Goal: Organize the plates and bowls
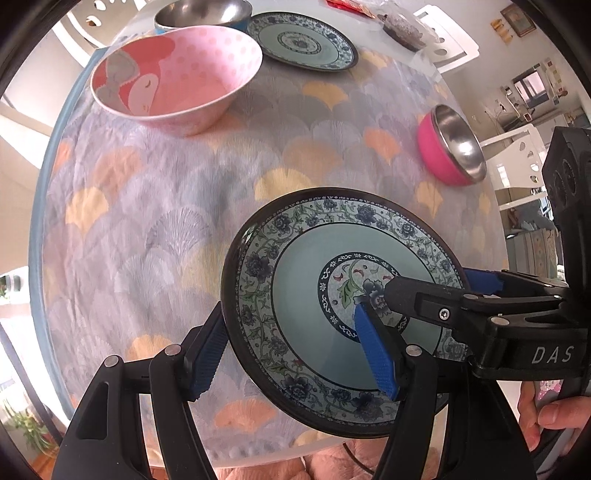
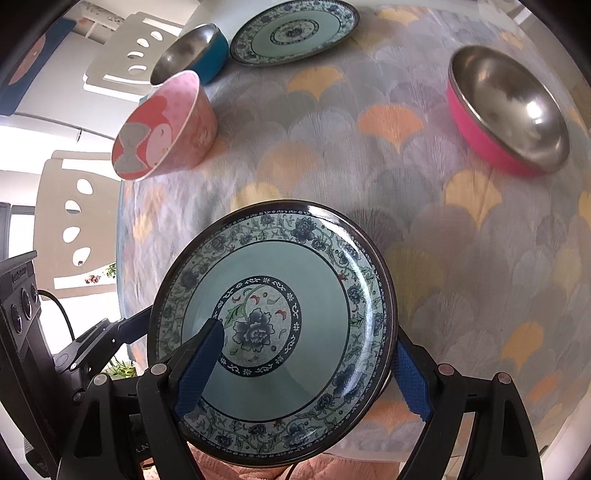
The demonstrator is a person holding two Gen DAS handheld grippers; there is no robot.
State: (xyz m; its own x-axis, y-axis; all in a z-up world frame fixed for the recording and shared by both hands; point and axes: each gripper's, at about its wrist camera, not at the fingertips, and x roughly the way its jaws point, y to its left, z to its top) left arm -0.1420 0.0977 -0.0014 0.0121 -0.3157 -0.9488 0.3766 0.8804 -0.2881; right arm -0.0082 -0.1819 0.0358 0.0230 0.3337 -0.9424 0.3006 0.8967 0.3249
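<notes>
Tongs of both hands clamp one floral plate at the worktop's near edge: left tongs and right tongs each pinch its rim, one finger above, one beneath. Farther back stand a pink cartoon bowl, a second floral plate, a blue steel bowl and a pink steel bowl.

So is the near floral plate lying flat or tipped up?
Tipped up: the teal floral-rimmed plate faces the cameras, held on opposite edges by the left tool and right tool.

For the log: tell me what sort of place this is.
Probably a home dining area: a tablecloth-covered table holds a patterned plate and a pink cartoon bowl, with white cut-out chairs beside it.
</notes>
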